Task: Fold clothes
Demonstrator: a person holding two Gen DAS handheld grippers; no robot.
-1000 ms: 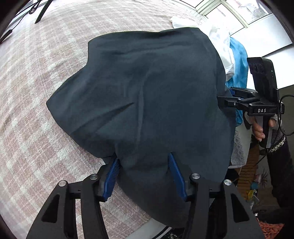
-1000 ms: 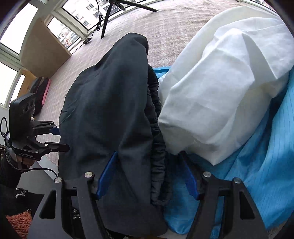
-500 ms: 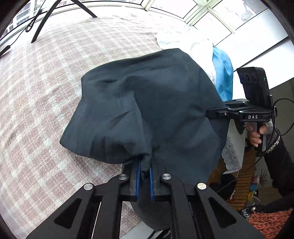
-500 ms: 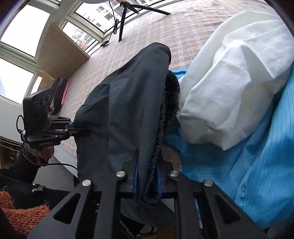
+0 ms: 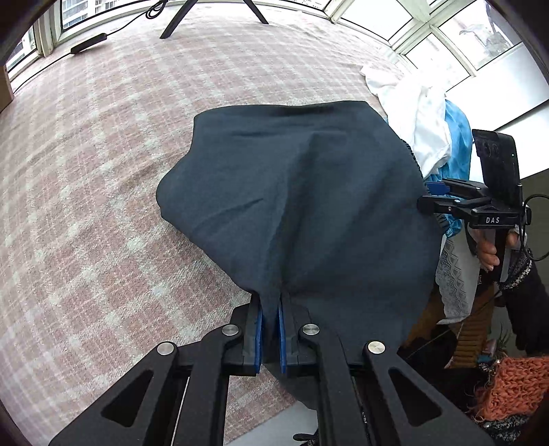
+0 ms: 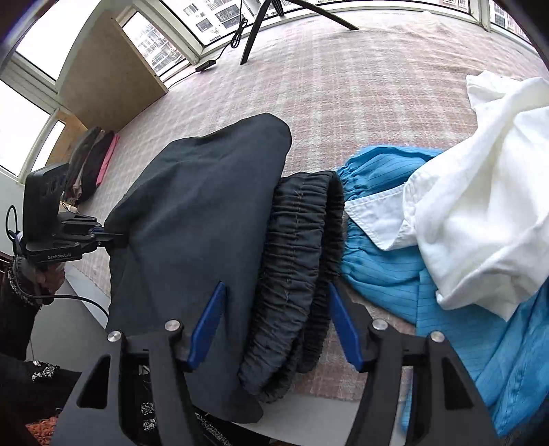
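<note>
A dark navy garment (image 5: 308, 206) with a gathered elastic waistband (image 6: 298, 247) lies partly on the pink plaid surface and hangs over its near edge. My left gripper (image 5: 269, 308) is shut on a pinch of its fabric at the near edge. My right gripper (image 6: 274, 298) is open, its blue pads on either side of the waistband and the dark garment (image 6: 206, 219). The right gripper also shows in the left wrist view (image 5: 432, 195) at the garment's right edge. The left gripper shows in the right wrist view (image 6: 106, 236), clamped on the garment's left edge.
A white shirt (image 6: 480, 192) lies on a bright blue garment (image 6: 394, 260) to the right of the dark one. Folded clothes (image 6: 92, 161) sit at the far left edge. Tripod legs (image 6: 260, 31) stand at the back. The plaid surface (image 5: 103, 171) stretches left.
My right gripper has opened and let go of the waistband it was clamped on. My left gripper stays shut on the fabric, and the garment has been laid down flatter on the surface.
</note>
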